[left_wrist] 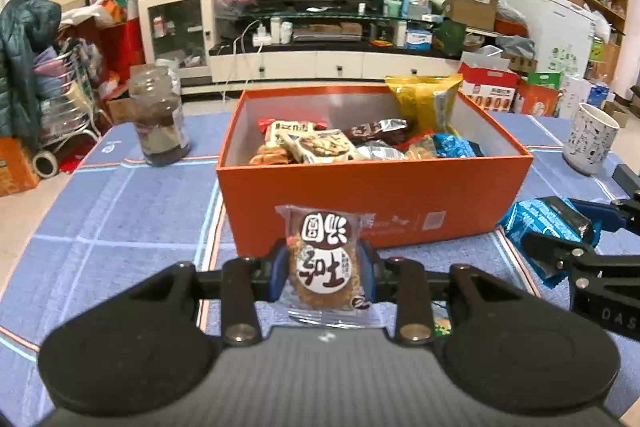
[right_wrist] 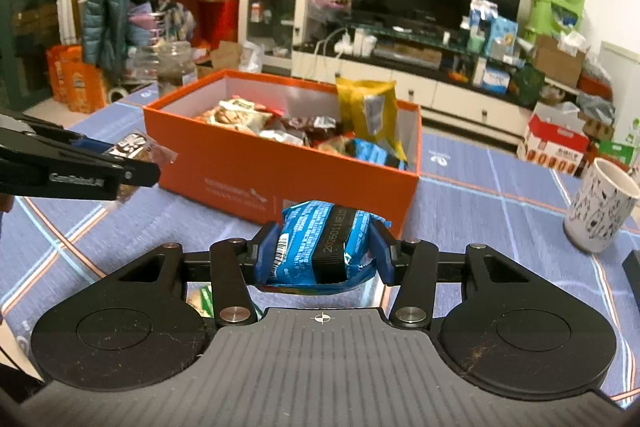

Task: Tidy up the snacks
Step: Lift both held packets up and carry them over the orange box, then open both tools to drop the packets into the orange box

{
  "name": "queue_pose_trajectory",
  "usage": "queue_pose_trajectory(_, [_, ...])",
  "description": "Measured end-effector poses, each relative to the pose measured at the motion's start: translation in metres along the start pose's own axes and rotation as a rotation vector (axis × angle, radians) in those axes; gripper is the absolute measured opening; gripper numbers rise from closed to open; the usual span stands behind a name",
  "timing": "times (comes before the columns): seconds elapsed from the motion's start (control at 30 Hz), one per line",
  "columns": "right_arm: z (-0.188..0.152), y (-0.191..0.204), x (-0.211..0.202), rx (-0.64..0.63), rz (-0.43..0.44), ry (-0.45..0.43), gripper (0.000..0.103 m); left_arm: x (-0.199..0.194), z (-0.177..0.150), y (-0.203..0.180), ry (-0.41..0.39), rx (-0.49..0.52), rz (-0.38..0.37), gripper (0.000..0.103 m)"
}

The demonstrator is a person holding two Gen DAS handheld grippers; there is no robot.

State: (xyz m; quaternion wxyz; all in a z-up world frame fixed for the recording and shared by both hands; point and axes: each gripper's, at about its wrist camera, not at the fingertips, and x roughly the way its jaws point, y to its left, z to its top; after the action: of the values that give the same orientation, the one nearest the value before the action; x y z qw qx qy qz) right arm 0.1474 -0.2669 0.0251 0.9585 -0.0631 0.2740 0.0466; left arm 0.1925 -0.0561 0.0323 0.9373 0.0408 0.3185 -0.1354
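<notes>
My left gripper point(left_wrist: 325, 259) is shut on a clear-wrapped brown cracker packet point(left_wrist: 320, 279) with a brown and white label, held upright just in front of the orange box point(left_wrist: 440, 195). The box is open and holds several snack packets, with a yellow bag point(left_wrist: 424, 103) standing at its back right. My right gripper point(right_wrist: 325, 247) is shut on a blue snack packet point(right_wrist: 308, 239), lifted above the cloth near the box's front right corner. Each gripper shows in the other's view: the left gripper point(right_wrist: 136, 167) with its cracker packet point(right_wrist: 138, 145), and the right gripper point(left_wrist: 560, 231) with its blue packet point(left_wrist: 536, 219).
A blue checked tablecloth point(left_wrist: 120, 227) covers the table. A glass jar point(left_wrist: 160, 115) stands left of the box and a white patterned cup point(left_wrist: 592, 141) to its right. A small green packet point(left_wrist: 442, 323) lies on the cloth under my left gripper.
</notes>
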Motion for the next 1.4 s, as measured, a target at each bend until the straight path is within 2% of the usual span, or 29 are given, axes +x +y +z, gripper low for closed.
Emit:
queue_pose_trajectory(0.37, [0.0,0.008,0.004,-0.014,0.01,0.007,0.034,0.004,0.002,0.005,0.024,-0.006,0.089,0.033])
queue_pose_trajectory(0.87, [0.001,0.009,0.006,-0.007,0.02,0.007,0.034,0.002,0.003,0.013,0.034,-0.026,0.087,0.033])
queue_pose_trajectory(1.13, [0.02,-0.009,-0.016,0.056,0.028,-0.079,0.034,-0.036,0.035,0.031,-0.083,-0.076,0.064,0.033])
queue_pose_trajectory(1.4, [0.074,-0.036,0.015,0.118,0.039,-0.139,0.034,0.0,0.083,0.038,-0.096,-0.09,0.114,0.033])
